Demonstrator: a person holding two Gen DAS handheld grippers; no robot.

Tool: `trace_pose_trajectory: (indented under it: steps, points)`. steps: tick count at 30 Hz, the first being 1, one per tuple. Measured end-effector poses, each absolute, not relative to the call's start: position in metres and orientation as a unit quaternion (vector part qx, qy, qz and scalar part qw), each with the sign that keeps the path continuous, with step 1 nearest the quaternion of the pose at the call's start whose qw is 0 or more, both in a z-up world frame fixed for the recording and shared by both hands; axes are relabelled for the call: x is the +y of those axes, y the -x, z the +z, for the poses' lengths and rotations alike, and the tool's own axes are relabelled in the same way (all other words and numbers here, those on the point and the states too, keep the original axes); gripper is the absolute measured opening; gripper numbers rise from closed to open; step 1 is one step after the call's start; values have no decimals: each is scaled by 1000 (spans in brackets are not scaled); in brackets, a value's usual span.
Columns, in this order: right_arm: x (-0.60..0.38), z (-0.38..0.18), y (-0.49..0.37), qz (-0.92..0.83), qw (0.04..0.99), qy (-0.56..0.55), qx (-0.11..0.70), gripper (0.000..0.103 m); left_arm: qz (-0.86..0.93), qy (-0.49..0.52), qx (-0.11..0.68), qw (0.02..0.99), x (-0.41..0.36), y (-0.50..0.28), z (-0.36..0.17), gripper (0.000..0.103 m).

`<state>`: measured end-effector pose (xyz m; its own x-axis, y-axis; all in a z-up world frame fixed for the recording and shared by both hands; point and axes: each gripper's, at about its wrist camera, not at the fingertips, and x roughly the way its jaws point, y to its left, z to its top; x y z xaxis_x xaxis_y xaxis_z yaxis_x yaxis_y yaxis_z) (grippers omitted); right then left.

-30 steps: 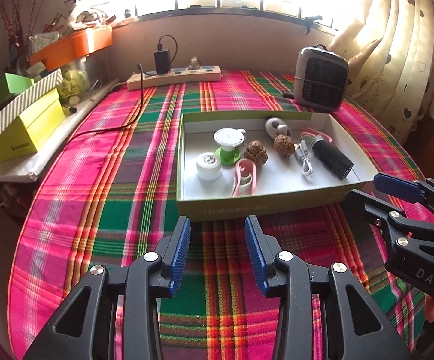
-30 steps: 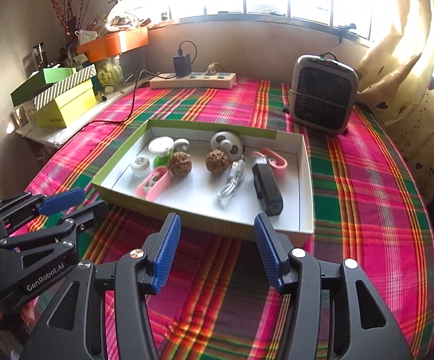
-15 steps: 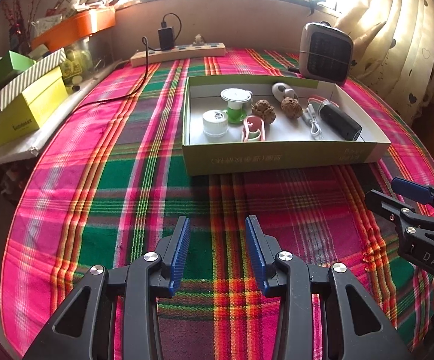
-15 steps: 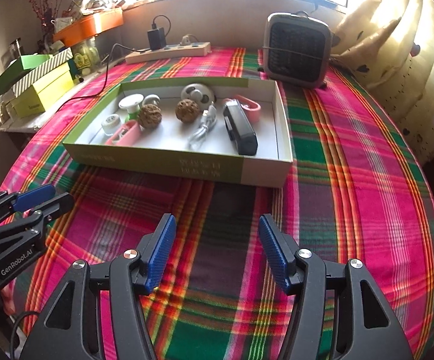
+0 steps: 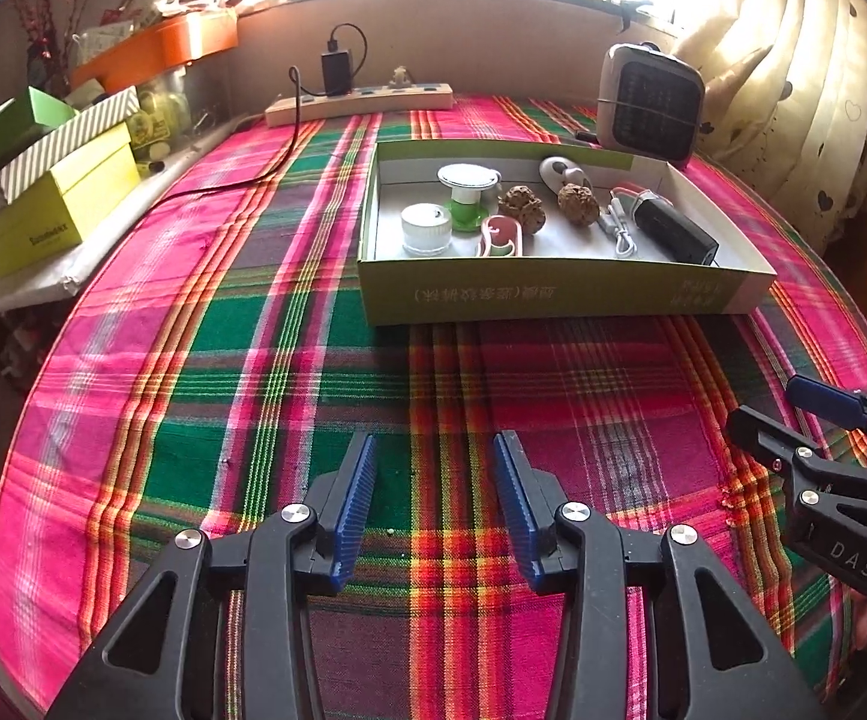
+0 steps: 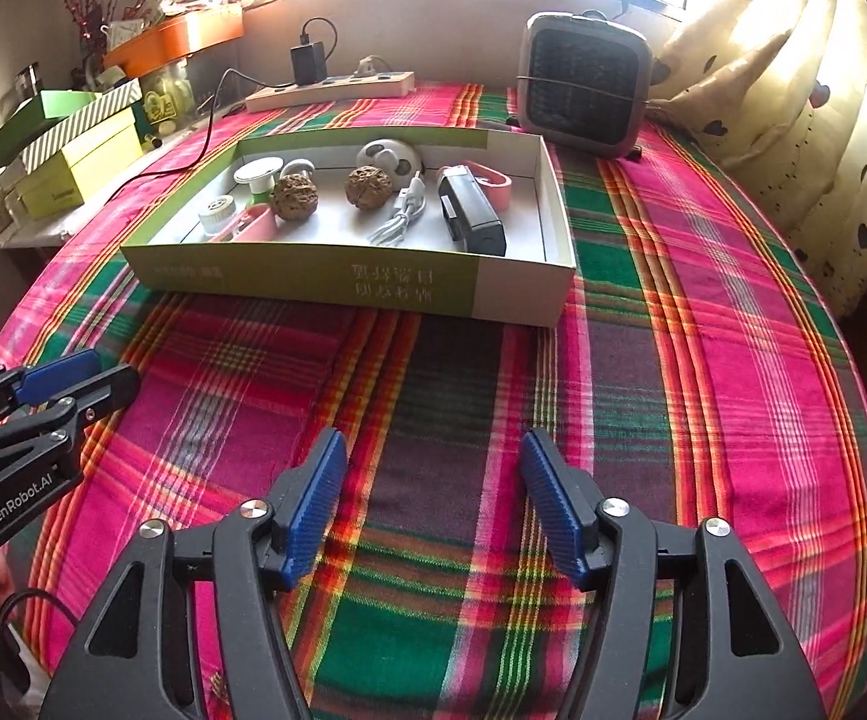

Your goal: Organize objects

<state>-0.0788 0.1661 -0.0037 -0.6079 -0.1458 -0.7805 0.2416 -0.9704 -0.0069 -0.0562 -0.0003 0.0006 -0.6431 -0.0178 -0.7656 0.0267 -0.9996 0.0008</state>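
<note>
Ahead of both grippers, left (image 5: 433,504) and right (image 6: 433,504), jaws opening on nothing, a box (image 6: 337,276) holds two walnuts (image 6: 293,196), one cable (image 6: 400,219).

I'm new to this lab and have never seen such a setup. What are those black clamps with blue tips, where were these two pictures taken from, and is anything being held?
The clamps are hand-held grippers, one in each of a person's hands, with a wide-angle camera on each looking along its two fingers. One picture comes from the left gripper, the other from the right gripper; each view also catches the other gripper at its edge. Both hold nothing: their jaws are opening over bare tablecloth. Ahead lies a shallow box holding small things: two walnuts, a white cable, a black device, a white jar, pink clips. Behind it stand a small heater and a power strip. Other boxes are stacked on a side shelf.
</note>
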Motion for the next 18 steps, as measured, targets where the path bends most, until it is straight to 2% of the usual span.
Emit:
trace_pose_trajectory:
  steps: [5, 7, 18]
  points:
    - [167, -4, 76, -898, 102, -425, 52, 66, -907, -420, 9, 17, 1, 55, 1, 42]
    - [167, -5, 74, -900, 100, -421, 51, 68, -908, -419, 9, 17, 3, 55, 0, 47]
    - [169, -6, 71, -902, 92, -420, 47, 74, -914, -406, 7, 21, 5, 53, -1, 49]
